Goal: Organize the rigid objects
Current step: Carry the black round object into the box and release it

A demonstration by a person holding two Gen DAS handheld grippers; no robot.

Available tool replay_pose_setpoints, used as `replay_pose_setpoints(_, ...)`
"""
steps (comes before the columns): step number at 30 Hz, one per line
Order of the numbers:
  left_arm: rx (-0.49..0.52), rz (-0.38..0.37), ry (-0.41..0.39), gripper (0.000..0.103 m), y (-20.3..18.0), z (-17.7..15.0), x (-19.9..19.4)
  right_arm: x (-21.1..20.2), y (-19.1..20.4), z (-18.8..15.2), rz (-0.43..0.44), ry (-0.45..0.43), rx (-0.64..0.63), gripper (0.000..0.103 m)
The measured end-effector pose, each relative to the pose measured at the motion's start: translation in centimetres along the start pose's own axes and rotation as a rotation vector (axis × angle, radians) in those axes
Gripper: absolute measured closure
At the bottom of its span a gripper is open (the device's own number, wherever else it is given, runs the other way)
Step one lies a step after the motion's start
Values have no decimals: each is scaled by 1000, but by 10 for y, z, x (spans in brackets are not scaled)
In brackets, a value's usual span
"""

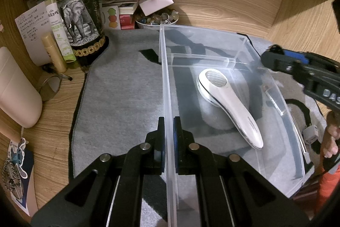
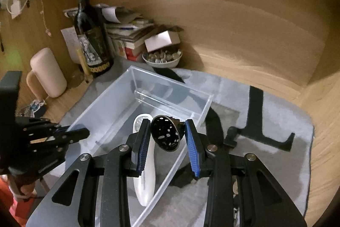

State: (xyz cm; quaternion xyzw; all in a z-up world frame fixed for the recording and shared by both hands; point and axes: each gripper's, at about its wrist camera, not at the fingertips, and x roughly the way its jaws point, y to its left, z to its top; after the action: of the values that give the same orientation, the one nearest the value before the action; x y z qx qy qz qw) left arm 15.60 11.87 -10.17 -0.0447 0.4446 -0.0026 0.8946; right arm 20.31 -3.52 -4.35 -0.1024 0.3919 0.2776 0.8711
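A clear plastic bin (image 1: pixel 274 86) (image 2: pixel 102 107) sits on a grey mat. A white handheld lint shaver (image 1: pixel 231 103) (image 2: pixel 148 165) lies inside it. My left gripper (image 1: pixel 169 127) is shut on the bin's left wall (image 1: pixel 167 99); it also shows at the left of the right wrist view (image 2: pixel 70 134). My right gripper (image 2: pixel 166 131) is shut on a dark round perforated metal cap (image 2: pixel 164 134), held above the bin over the shaver. It shows at the right edge of the left wrist view (image 1: pixel 274 59).
A wine bottle (image 1: pixel 78 14) (image 2: pixel 91 39), small bottles (image 1: pixel 57 35), stacked books (image 2: pixel 129 35) and a bowl of stones (image 1: pixel 157 19) (image 2: pixel 162 57) stand at the back left. A beige container (image 1: pixel 14 88) (image 2: pixel 48 73) stands left. Wooden walls enclose the desk.
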Motion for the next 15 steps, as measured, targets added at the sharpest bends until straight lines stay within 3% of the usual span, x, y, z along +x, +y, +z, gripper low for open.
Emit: replay_pose_setpoints(15,0,0,-1,98,-1,1,0,35,5,1,-17,87,-33,73)
